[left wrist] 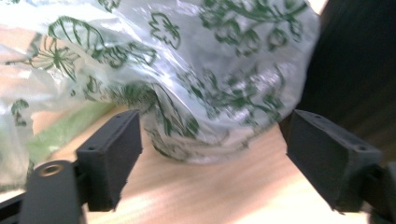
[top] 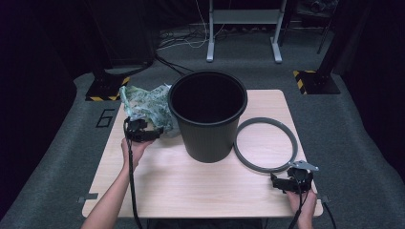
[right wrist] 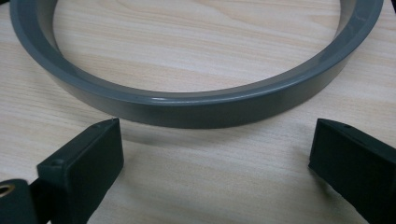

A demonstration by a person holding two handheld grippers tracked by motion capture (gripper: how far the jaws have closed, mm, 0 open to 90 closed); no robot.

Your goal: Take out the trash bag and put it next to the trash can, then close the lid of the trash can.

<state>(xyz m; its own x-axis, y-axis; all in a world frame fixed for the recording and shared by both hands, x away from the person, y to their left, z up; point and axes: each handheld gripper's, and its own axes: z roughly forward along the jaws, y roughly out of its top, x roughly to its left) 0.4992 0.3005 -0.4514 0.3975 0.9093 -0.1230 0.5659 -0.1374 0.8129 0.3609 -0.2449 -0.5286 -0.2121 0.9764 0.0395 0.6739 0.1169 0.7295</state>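
Left claw (left wrist: 210, 154) gaped wide, empty; crumpled clear green-printed plastic bag (left wrist: 187, 79) lay just beyond its tips on the surface (left wrist: 224, 196).

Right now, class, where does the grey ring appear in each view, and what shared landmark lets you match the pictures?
High view: the grey ring lies flat at right of centre, beside the black bin.
Left gripper view: not in it; a printed plastic bag lies ahead.
Right gripper view: the ring's near arc curves across the upper half, beyond the open jaws.
Shared landmark: the pale wooden table.
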